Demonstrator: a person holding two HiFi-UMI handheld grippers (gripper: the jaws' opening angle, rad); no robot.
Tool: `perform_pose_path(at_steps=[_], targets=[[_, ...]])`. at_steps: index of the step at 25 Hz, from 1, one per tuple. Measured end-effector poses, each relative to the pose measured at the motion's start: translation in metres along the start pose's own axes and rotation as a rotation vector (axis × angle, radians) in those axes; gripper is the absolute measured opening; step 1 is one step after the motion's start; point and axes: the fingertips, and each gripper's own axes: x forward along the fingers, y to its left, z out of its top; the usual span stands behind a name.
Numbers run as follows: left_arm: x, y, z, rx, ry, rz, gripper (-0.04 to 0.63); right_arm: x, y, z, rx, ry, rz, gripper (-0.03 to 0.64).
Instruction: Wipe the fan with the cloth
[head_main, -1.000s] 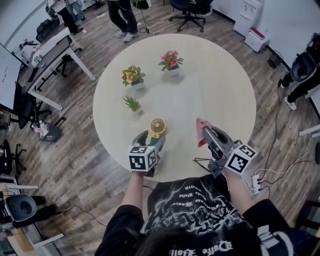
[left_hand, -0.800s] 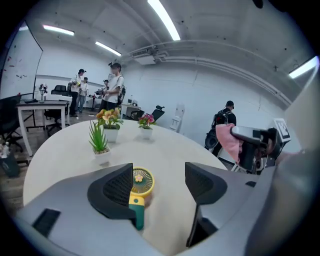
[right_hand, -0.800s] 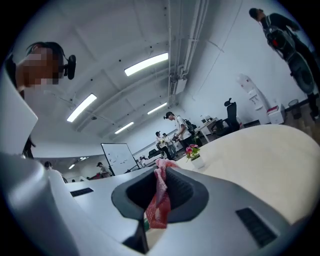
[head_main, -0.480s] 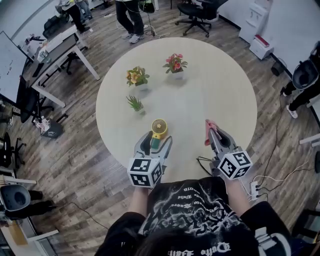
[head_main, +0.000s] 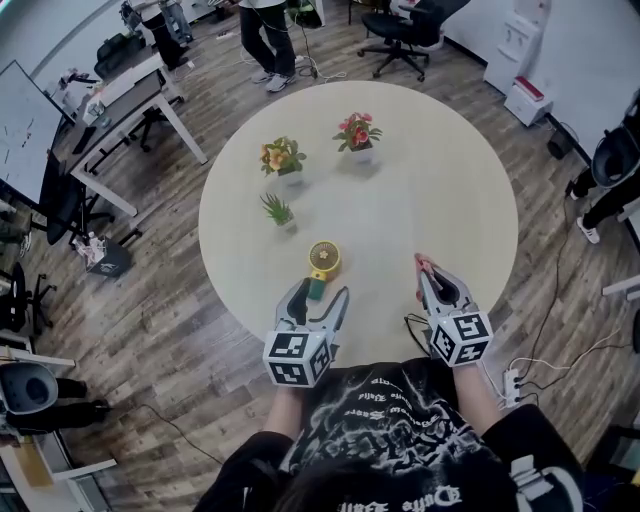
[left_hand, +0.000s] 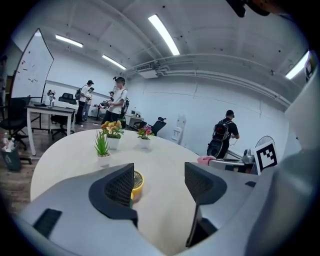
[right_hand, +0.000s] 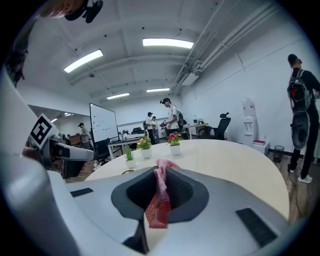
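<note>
Ahead of the left gripper (left_hand: 161, 183), just beyond its left jaw, stands the fan (head_main: 322, 257), upright on the table (head_main: 440, 170) with its yellow head facing up. I read the left jaws as wide apart with nothing clamped. The head view puts the fan's green base about level with the jaw tips, but I cannot tell whether it touches either one. The right gripper (head_main: 428, 279) is well to the right of the fan, with its jaws closed on the cloth (right_hand: 159, 201). A short pink fold of cloth stands above the jaws and a red tail hangs below them.

My reading is that wiping has not begun and the step in hand is securing the fan.

Procedure as I would run it:
1. Centre the left jaws on the green base, not the grille, then close gently. The fan looks light and likely to tip.
2. Keep the fan upright and pressed to the table.
3. Bring the right gripper leftward and lower it until the protruding fold, not the jaw tips, meets the grille.
4. Wipe with light strokes.

Caution: a small plant (head_main: 277, 209) stands beyond the fan, to its left. Keep strokes short of it.
</note>
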Motion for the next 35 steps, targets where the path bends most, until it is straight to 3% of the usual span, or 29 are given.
perform_pose_path(at_steps=[8, 10, 14, 15, 26, 35], targets=[[0.006, -0.021, -0.01, 0.052, 0.014, -0.059, 0.286, 0.009, 0.021, 0.007, -0.13, 0.023, 0.017, 0.051], [0.005, -0.019, -0.011, 0.053, 0.01, -0.041, 0.228, 0.009, 0.026, 0.008, -0.139, 0.023, 0.025, 0.049], [0.002, -0.008, -0.009, 0.038, -0.004, 0.039, 0.04, 0.009, 0.033, 0.013, -0.151, 0.013, 0.041, 0.049], [0.002, -0.006, -0.009, 0.032, -0.002, 0.047, 0.024, 0.009, 0.034, 0.014, -0.151, 0.011, 0.043, 0.048], [0.0, 0.0, -0.007, 0.005, -0.028, 0.051, 0.02, 0.01, 0.041, 0.01, -0.164, 0.017, 0.047, 0.044], [0.002, 0.0, -0.017, 0.002, 0.002, 0.034, 0.02, 0.01, 0.047, -0.003, -0.165, 0.048, 0.05, 0.043]])
